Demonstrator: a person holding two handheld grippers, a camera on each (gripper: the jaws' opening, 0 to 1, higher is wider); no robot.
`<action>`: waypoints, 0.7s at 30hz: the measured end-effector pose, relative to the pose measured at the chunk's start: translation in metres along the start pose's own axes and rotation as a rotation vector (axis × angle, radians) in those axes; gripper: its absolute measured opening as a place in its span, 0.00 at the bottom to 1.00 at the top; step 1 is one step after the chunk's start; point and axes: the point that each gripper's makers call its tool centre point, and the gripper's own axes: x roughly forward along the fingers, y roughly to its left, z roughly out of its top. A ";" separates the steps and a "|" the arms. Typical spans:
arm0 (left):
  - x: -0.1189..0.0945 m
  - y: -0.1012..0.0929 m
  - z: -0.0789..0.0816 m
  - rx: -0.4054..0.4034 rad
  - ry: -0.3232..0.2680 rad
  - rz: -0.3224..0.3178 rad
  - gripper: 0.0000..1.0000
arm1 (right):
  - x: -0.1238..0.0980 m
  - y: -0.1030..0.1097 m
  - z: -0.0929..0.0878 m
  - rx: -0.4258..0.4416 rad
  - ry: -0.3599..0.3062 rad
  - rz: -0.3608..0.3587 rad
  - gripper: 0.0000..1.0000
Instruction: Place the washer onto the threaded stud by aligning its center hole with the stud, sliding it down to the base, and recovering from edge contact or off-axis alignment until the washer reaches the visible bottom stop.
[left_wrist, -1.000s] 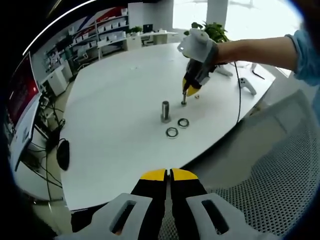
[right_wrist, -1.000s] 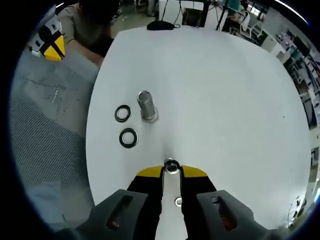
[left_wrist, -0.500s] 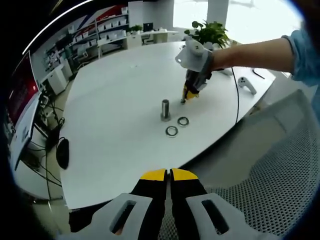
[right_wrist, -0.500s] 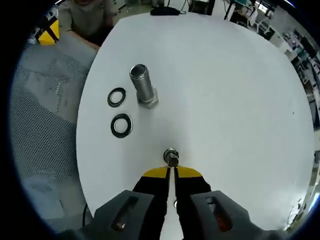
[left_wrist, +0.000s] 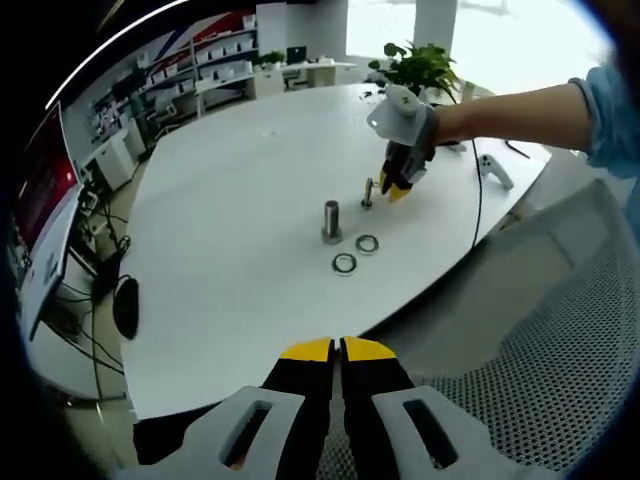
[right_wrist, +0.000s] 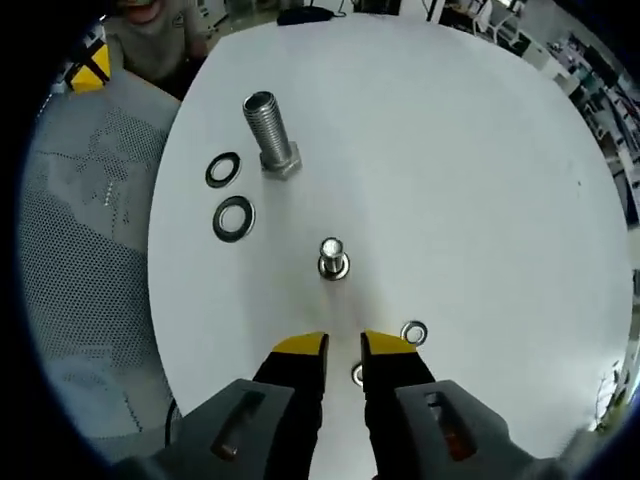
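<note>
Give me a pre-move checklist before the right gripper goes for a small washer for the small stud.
1. Right gripper open, nothing between its fingers: ok.
2. Small stud upright on the white table, apart from the gripper: ok.
3. Small washer lies flat beside the right finger, free to pick: ok.
4. Second small washer sits between the fingers, partly hidden: cannot tell if graspable.
5. Large bolt and two large washers stand away from the small stud: ok.
6. Left gripper shut, held back off the table edge: ok.

Small washer (right_wrist: 357, 374) — half hidden between jaws
</note>
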 end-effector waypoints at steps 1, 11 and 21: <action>0.000 0.000 0.000 0.000 0.000 0.000 0.00 | -0.001 -0.001 -0.004 0.011 -0.002 -0.003 0.17; 0.000 0.001 0.000 -0.002 -0.002 0.003 0.00 | -0.006 -0.013 -0.021 0.082 -0.022 -0.025 0.18; 0.000 0.001 0.000 -0.004 -0.001 0.003 0.00 | -0.001 -0.017 -0.026 0.094 -0.012 -0.022 0.18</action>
